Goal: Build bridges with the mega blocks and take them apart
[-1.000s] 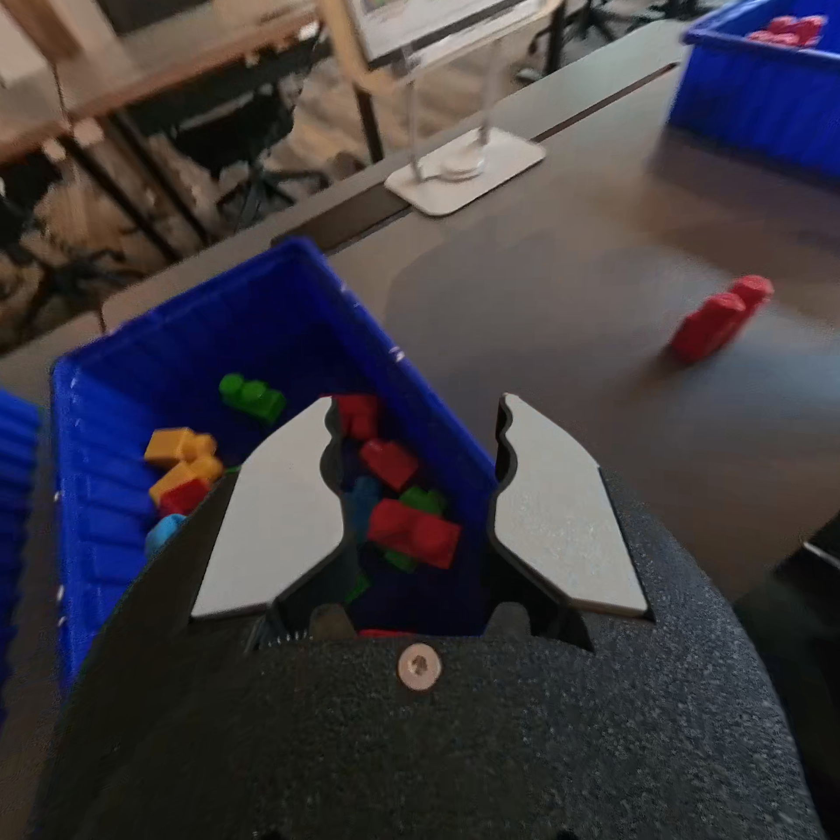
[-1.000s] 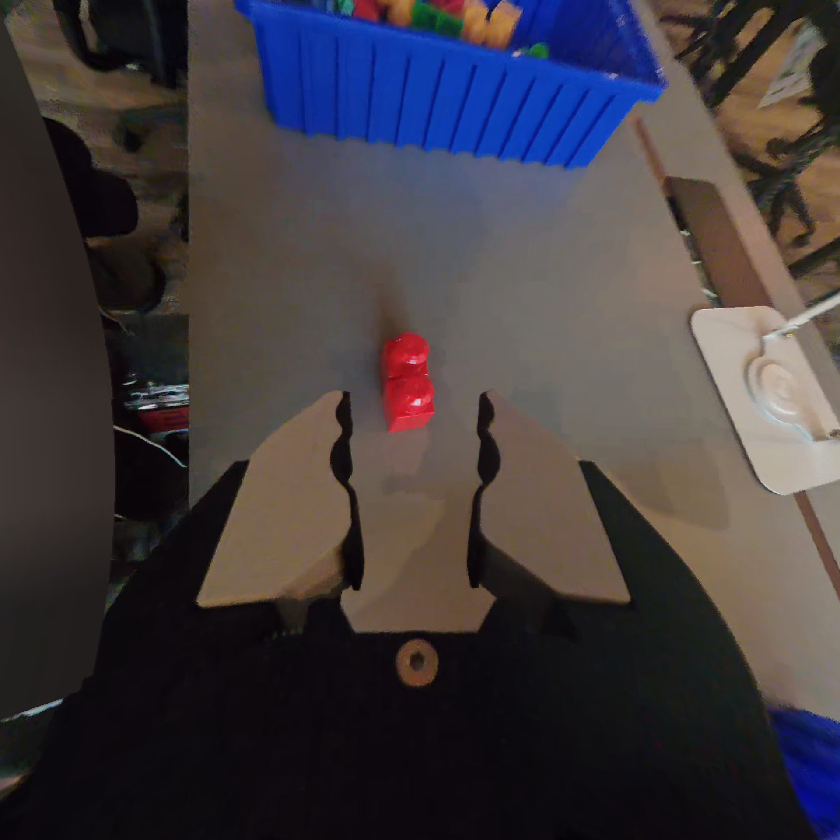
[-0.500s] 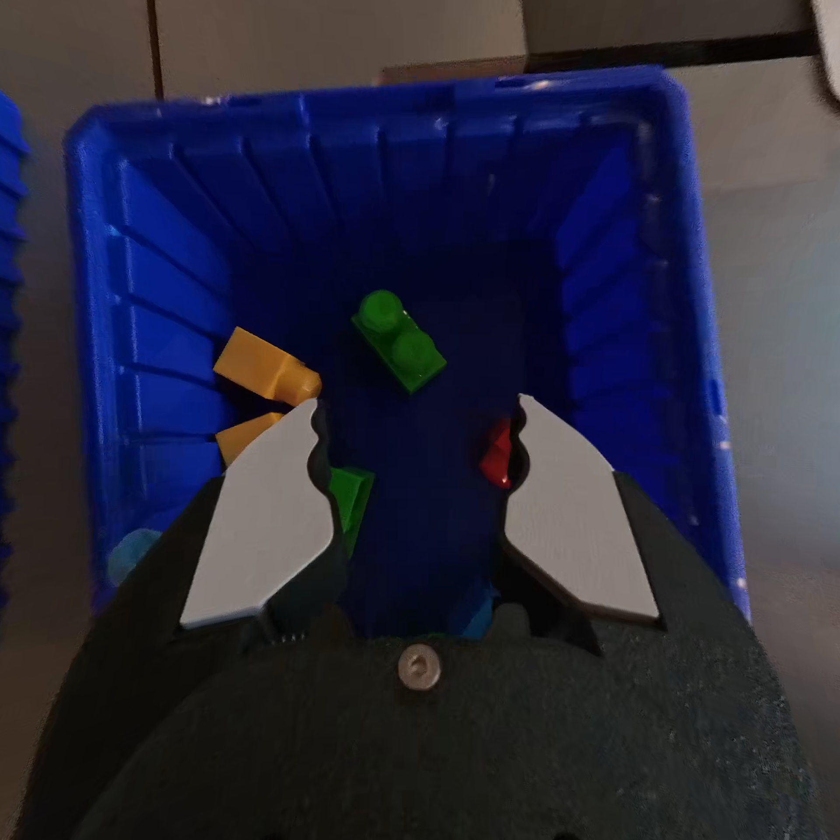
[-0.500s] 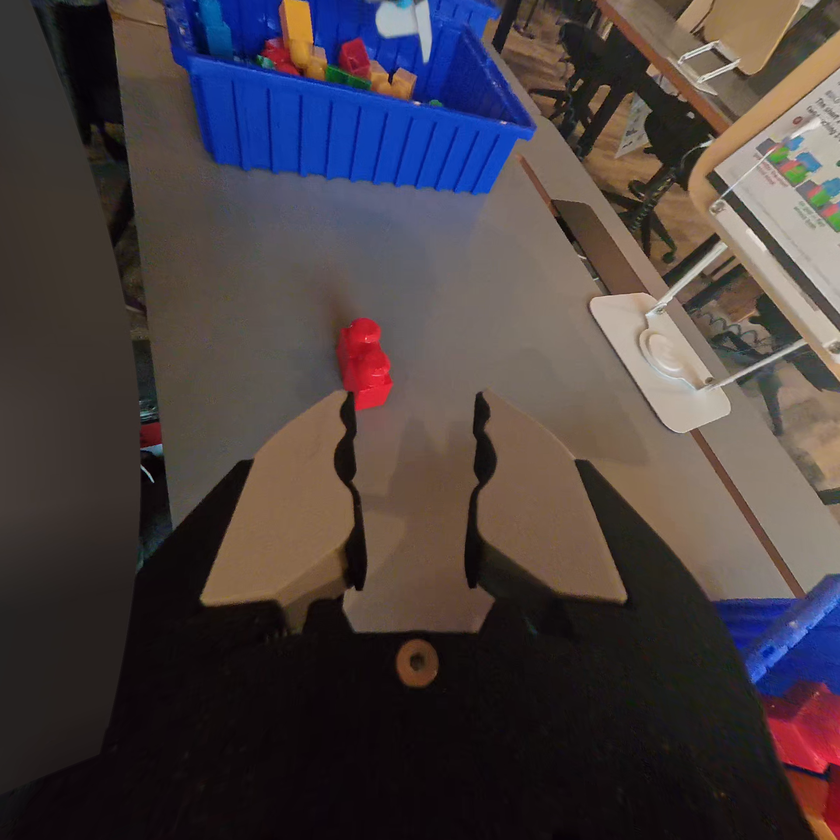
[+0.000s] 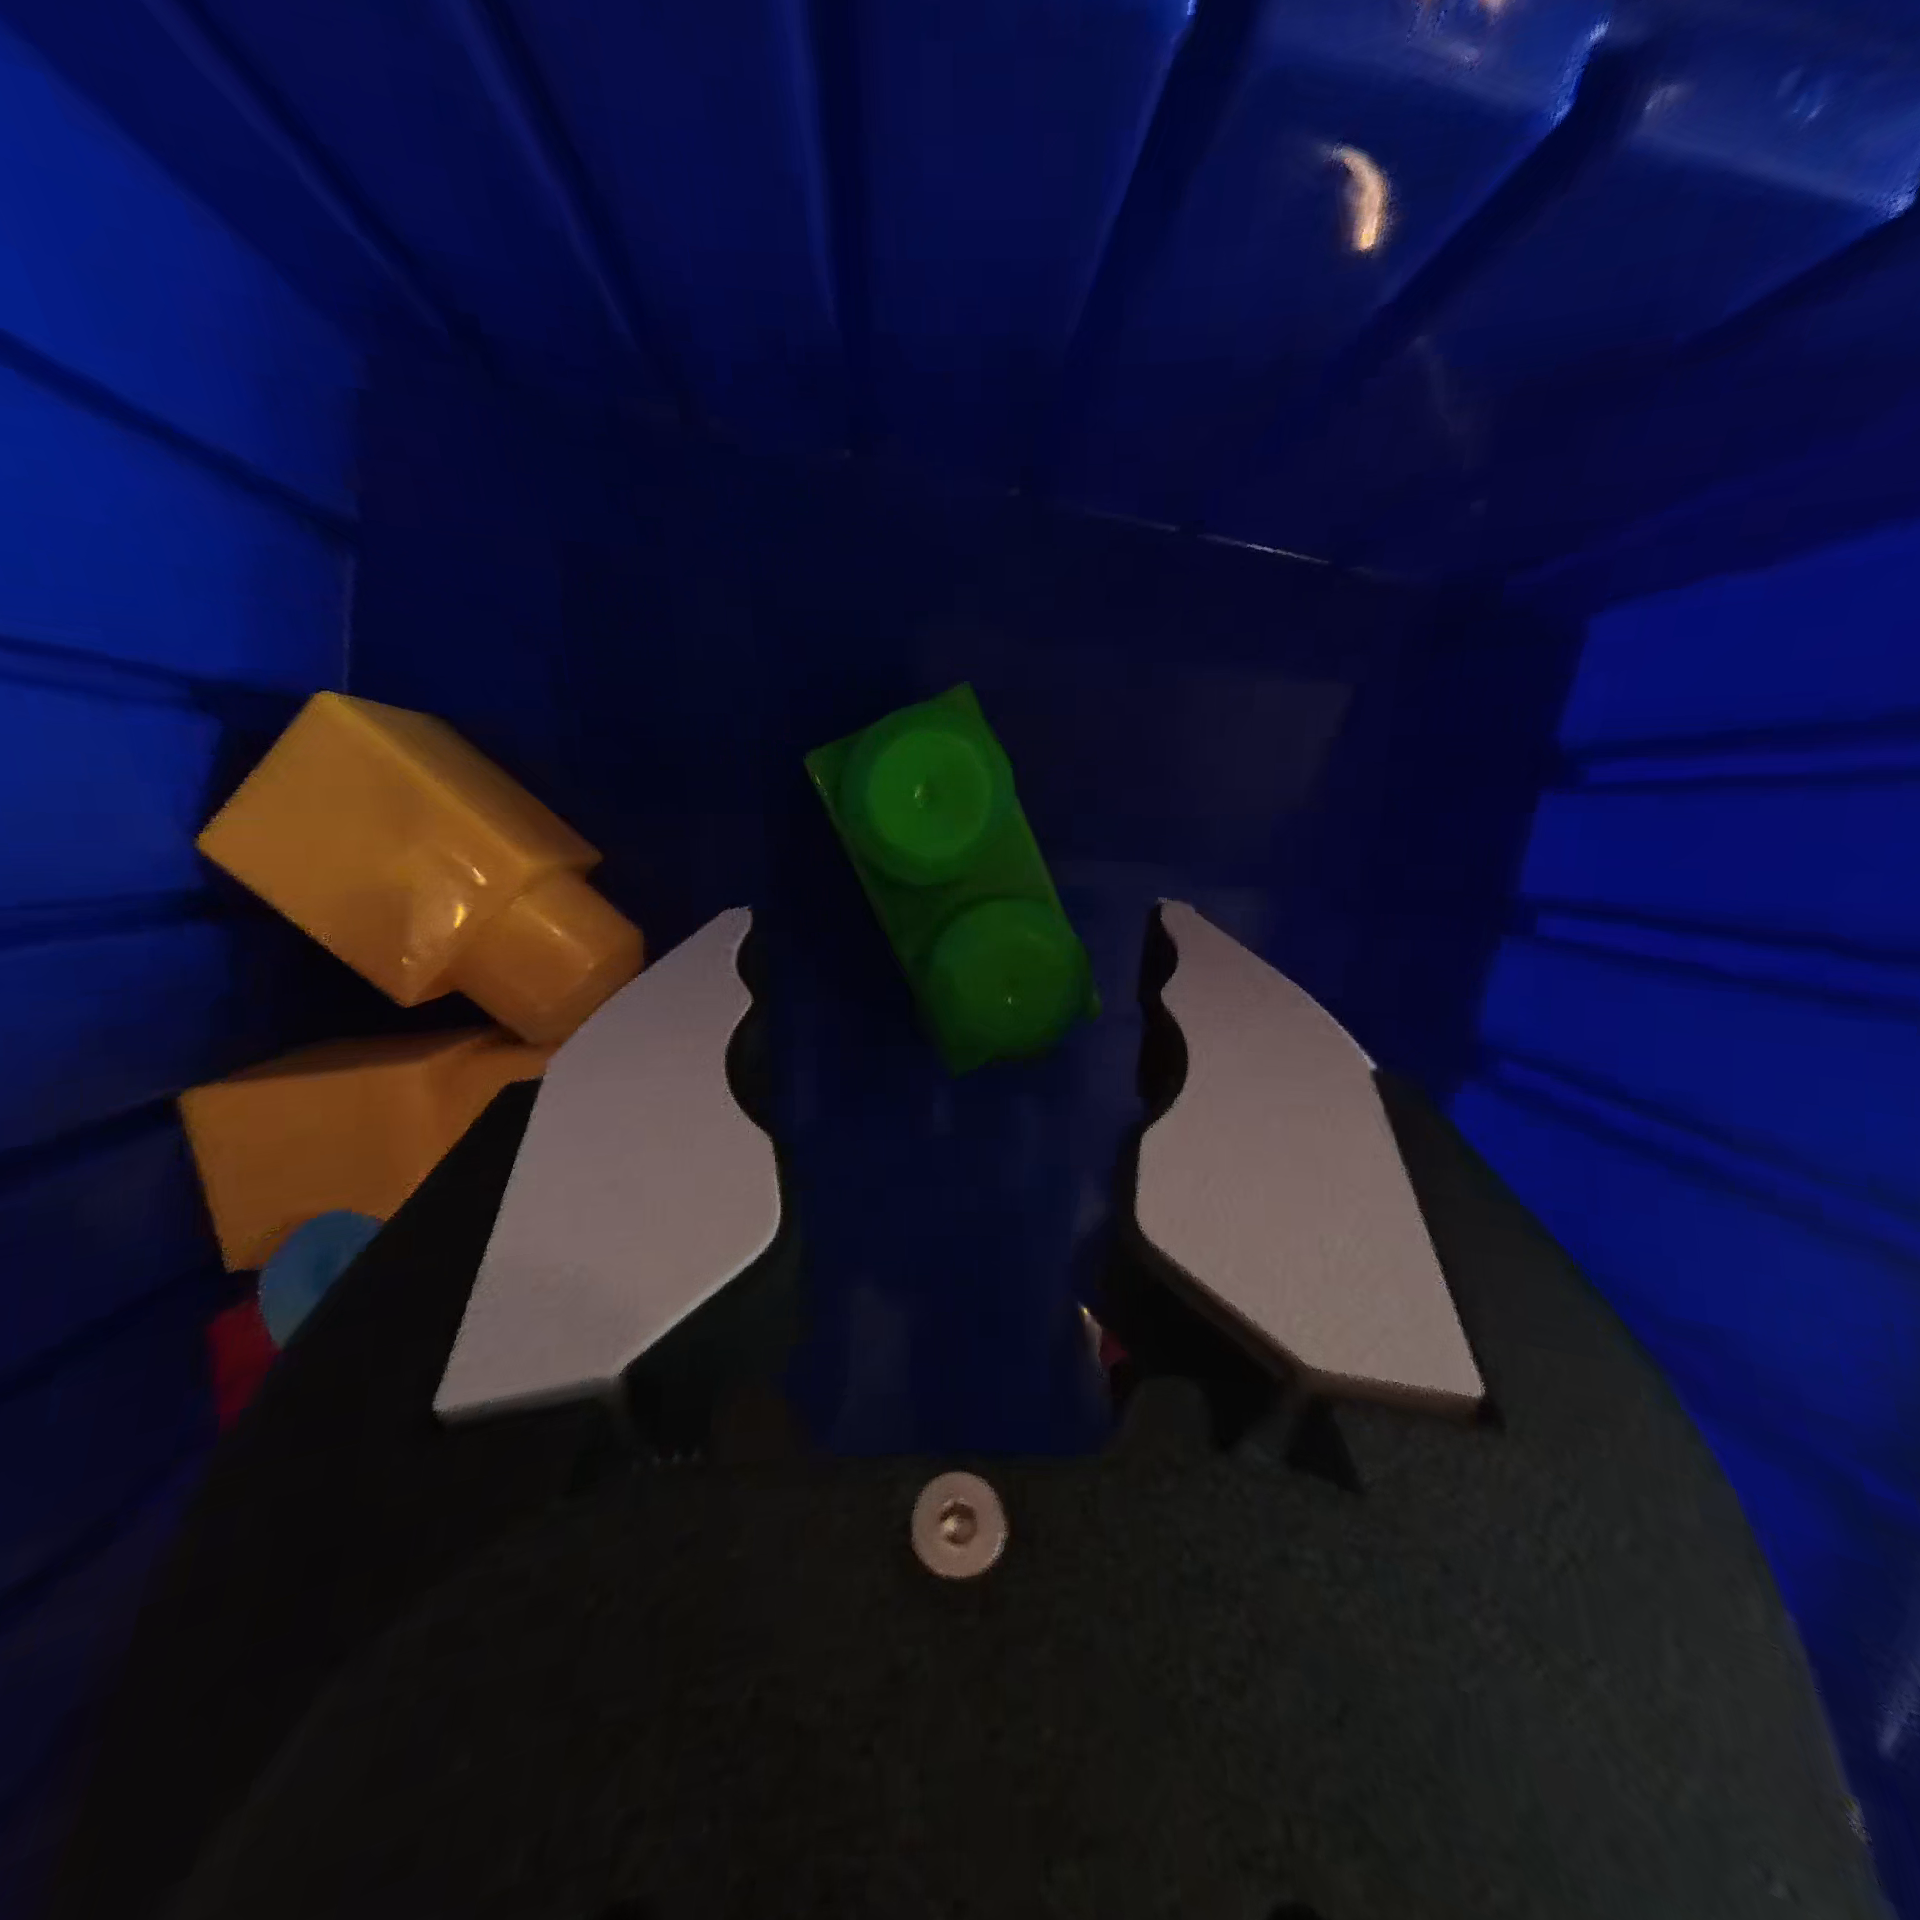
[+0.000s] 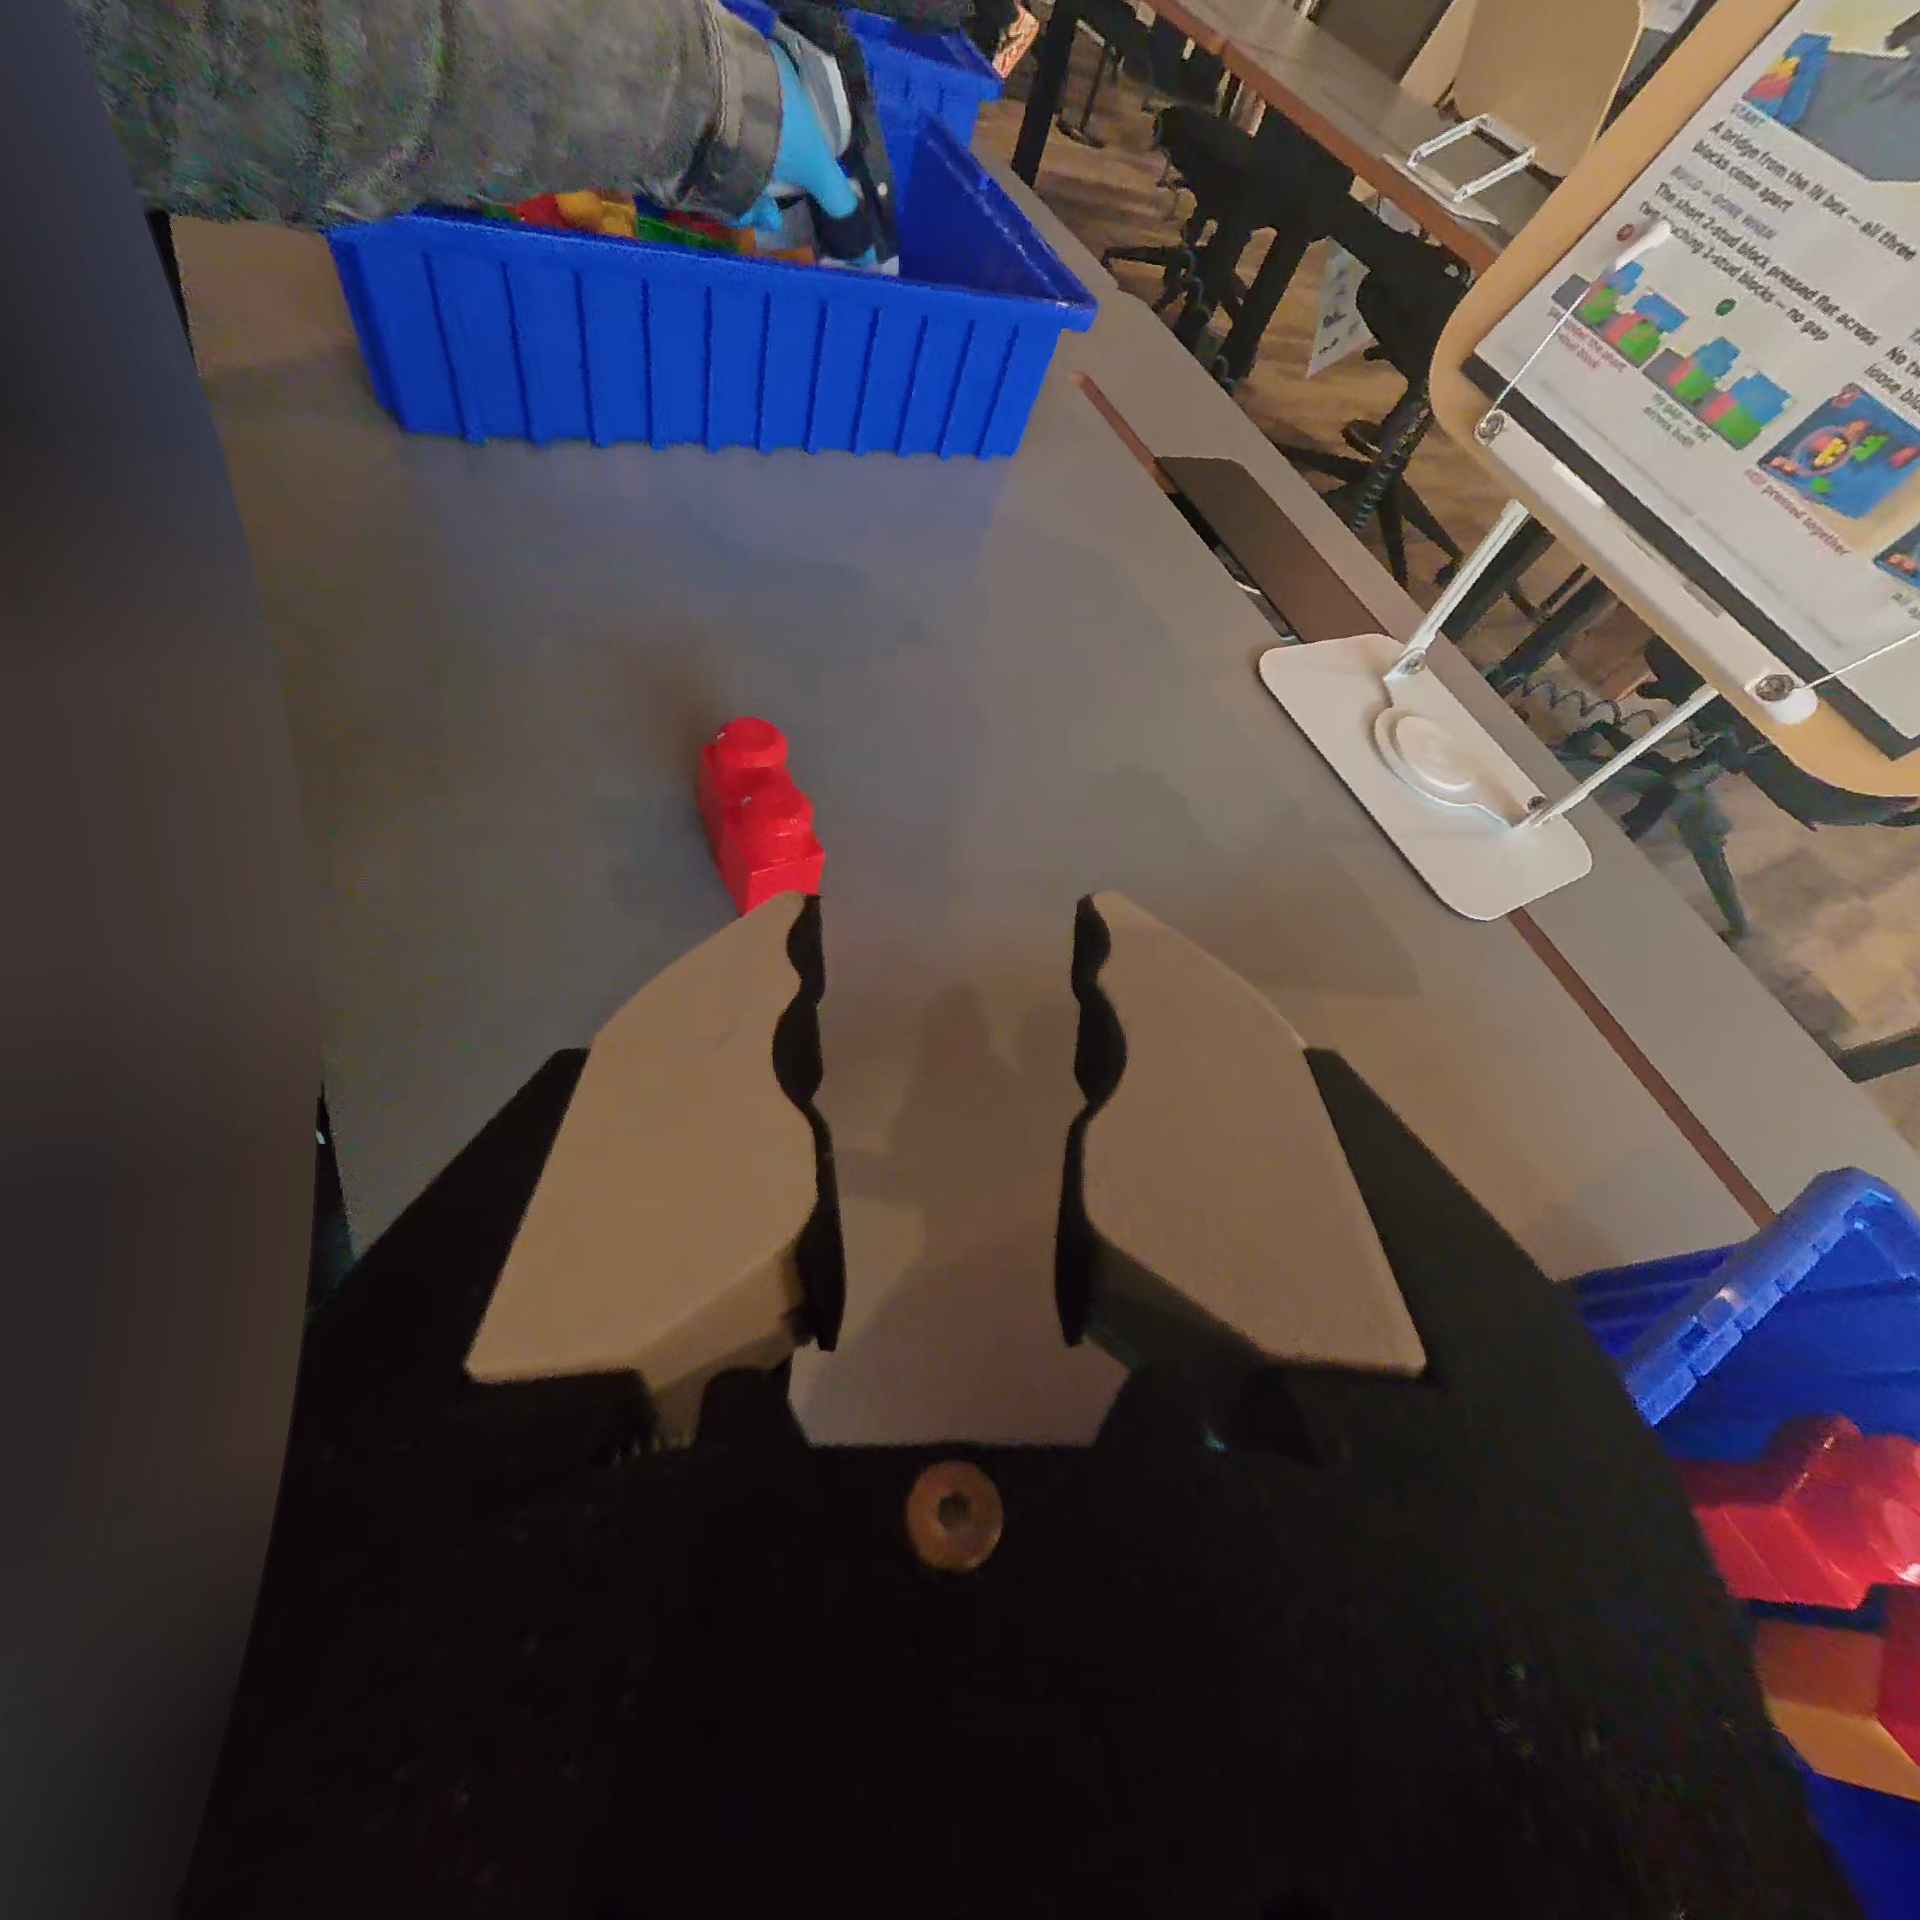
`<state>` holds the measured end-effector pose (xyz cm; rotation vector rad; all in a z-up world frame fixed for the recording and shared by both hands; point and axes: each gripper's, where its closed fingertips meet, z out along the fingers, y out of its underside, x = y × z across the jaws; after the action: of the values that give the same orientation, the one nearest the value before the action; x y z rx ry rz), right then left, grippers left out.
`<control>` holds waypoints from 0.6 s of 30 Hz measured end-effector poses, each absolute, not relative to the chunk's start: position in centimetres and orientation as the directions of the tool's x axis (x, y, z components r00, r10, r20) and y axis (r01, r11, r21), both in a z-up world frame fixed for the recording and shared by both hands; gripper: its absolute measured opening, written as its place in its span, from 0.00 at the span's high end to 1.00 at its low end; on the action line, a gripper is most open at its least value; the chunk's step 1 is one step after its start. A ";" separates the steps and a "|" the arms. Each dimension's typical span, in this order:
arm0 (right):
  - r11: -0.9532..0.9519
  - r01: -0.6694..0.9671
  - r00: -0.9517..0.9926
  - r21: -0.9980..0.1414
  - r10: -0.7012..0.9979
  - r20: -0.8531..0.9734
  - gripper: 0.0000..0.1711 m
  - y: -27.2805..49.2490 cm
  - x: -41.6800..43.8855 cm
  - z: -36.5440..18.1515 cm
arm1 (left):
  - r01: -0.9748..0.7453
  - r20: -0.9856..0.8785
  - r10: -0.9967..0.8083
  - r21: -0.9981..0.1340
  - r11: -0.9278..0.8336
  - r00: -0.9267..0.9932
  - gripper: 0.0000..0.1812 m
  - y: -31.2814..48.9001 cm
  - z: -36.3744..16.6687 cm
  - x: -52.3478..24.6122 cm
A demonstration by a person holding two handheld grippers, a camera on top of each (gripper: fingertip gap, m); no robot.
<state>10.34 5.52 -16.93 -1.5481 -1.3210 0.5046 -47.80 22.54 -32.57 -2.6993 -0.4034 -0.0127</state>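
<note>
Your left tongs [image 5: 951, 961] spread inside the blue bin [image 5: 1714, 727] over a green block [image 5: 951, 878], right tongs [image 6: 948, 971] spread above the grey desk [image 6: 582, 644] near a red block [image 6: 761, 816], chairs [image 6: 1247, 197] beyond.

Bin I'm reaching into [image 5: 1714, 727]: I'm seeing deep blue ribbed walls, darkening toward the floor.
Two-stud block [image 5: 951, 878]: it's showing bright green.
Blocks at my left [image 5: 405, 862]: they're glowing yellow-orange.
Left gripper [image 5: 945, 935]: I'm seeing pale grey fingers on a black speckled body.
Block on the table [image 6: 758, 816]: it's showing plain red.
Table [image 6: 623, 623]: it's looking flat grey.
Far bin [image 6: 707, 353]: it's showing blue with vertical ribs.
Sleeve [image 6: 416, 94]: I'm seeing mottled grey-green.
Right gripper [image 6: 945, 914]: I'm seeing tan-grey fingers on black.
</note>
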 end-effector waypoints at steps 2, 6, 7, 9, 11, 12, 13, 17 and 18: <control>0.088 0.491 0.325 -0.866 0.905 0.276 0.73 5.7 10.5 -17.0 | 0.274 0.041 0.280 -0.380 -0.884 0.959 0.63 22.6 -33.3 -48.0; 0.082 0.498 0.327 -0.863 0.904 0.275 0.73 5.8 10.5 -17.2 | 0.260 0.021 0.273 -0.388 -0.884 0.962 0.79 22.5 -33.7 -48.2; 0.081 0.499 0.325 -0.863 0.905 0.273 0.73 5.8 10.5 -17.3 | 0.257 0.033 0.265 -0.385 -0.886 0.964 0.79 22.4 -33.7 -48.1; 0.080 0.501 0.318 -0.862 0.909 0.270 0.73 5.8 10.2 -17.4 | 0.238 0.037 0.243 -0.389 -0.890 0.969 0.80 22.2 -33.2 -48.1; 0.079 0.508 0.309 -0.858 0.913 0.267 0.73 5.7 9.9 -17.7 | 0.199 0.031 0.205 -0.413 -0.889 0.978 0.80 21.9 -32.1 -48.0; 0.080 0.510 0.303 -0.856 0.915 0.266 0.73 5.7 9.7 -17.8 | 0.175 0.038 0.176 -0.427 -0.887 0.984 0.80 21.8 -31.4 -47.8; 0.080 0.511 0.297 -0.856 0.918 0.264 0.74 5.6 9.6 -17.9 | 0.146 0.042 0.142 -0.443 -0.884 0.989 0.80 21.6 -30.6 -47.4; 0.087 0.520 0.274 -0.850 0.925 0.262 0.74 5.4 8.8 -18.2 | -0.012 0.027 -0.030 -0.511 -0.860 0.999 0.80 20.2 -27.2 -45.1; 0.090 0.521 0.266 -0.849 0.928 0.262 0.74 5.3 8.5 -18.2 | -0.054 0.017 -0.073 -0.524 -0.850 0.997 0.80 19.7 -26.4 -44.3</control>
<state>8.52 5.28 -18.22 -1.5647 -1.3861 0.5249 -44.26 19.66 -26.38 -2.5894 0.0891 -0.0488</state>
